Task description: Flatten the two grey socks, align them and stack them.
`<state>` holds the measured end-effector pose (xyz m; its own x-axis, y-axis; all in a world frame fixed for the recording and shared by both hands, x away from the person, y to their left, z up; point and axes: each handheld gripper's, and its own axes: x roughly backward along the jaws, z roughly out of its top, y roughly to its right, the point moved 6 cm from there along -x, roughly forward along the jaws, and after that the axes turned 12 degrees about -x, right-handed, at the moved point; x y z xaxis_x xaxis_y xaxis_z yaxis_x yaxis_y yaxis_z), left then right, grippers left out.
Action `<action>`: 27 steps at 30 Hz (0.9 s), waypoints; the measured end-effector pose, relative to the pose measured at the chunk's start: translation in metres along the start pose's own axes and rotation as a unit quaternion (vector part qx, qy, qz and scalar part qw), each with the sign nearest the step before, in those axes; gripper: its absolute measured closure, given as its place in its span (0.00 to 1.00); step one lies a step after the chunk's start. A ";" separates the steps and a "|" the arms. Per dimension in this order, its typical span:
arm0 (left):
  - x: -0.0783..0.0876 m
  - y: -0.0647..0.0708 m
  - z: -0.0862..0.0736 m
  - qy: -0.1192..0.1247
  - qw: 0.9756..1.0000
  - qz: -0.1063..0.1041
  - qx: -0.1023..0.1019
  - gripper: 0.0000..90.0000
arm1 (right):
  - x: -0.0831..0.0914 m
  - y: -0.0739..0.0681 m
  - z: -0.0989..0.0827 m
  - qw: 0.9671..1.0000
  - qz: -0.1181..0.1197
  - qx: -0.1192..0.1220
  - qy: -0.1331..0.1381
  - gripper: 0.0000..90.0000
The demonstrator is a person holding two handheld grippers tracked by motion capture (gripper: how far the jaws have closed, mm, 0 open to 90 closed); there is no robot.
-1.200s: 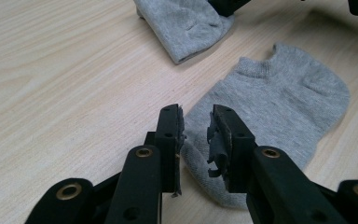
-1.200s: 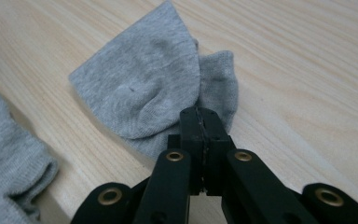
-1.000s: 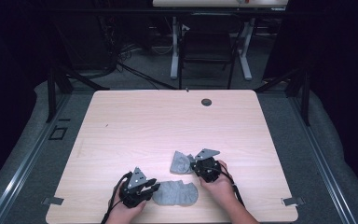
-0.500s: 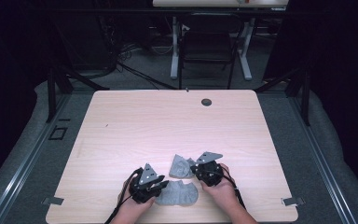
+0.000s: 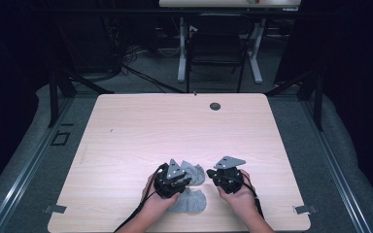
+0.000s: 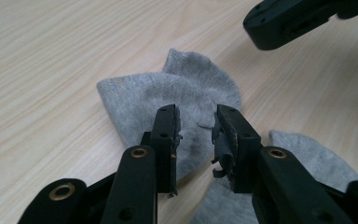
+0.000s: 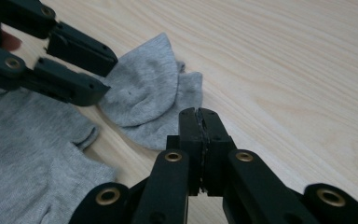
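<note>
Left gripper (image 5: 178, 180) has slid right over the grey socks; its jaws have just been opening, nothing pinched, hovering above the upper sock (image 6: 177, 93). Right gripper (image 5: 219, 175), jaws closed and empty, sits at the socks' 3 o'clock. Lower sock (image 5: 190, 201) lies at the table's (image 5: 126, 136) 6 o'clock.

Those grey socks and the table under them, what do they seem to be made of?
The socks look like soft knitted fabric, probably a cotton blend: fine ribbed stitches, a matte heathered grey, limp folds. The table shows pale wood grain with a smooth, faintly shiny finish, likely laminate rather than solid wood, though that is uncertain.
</note>
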<state>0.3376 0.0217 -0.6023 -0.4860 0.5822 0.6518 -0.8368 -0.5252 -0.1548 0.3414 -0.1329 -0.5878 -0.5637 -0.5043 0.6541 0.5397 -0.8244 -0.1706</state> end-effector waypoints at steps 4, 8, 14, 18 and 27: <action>-0.006 0.001 -0.001 -0.006 1.000 0.003 -0.004 0.77 | 0.001 0.004 -0.001 1.000 0.001 -0.012 0.006 0.99; -0.013 0.003 -0.005 -0.022 1.000 0.004 -0.011 0.77 | 0.001 0.006 -0.001 1.000 0.002 -0.019 0.013 0.99; -0.014 0.002 -0.008 -0.024 1.000 0.002 -0.009 0.88 | -0.001 0.003 -0.002 1.000 0.007 -0.020 0.015 0.99; -0.015 0.003 -0.008 -0.023 1.000 0.008 -0.012 0.97 | -0.003 0.000 -0.003 1.000 0.010 -0.012 0.013 0.99; -0.011 0.001 -0.007 -0.010 1.000 0.003 -0.001 1.00 | -0.018 -0.011 -0.003 1.000 0.021 -0.002 0.004 0.99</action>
<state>0.3402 0.0189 -0.6151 -0.4856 0.5669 0.6654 -0.8348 -0.5266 -0.1605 0.3442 -0.1152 -0.5999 -0.5459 -0.5406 0.6401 0.5599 -0.8037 -0.2013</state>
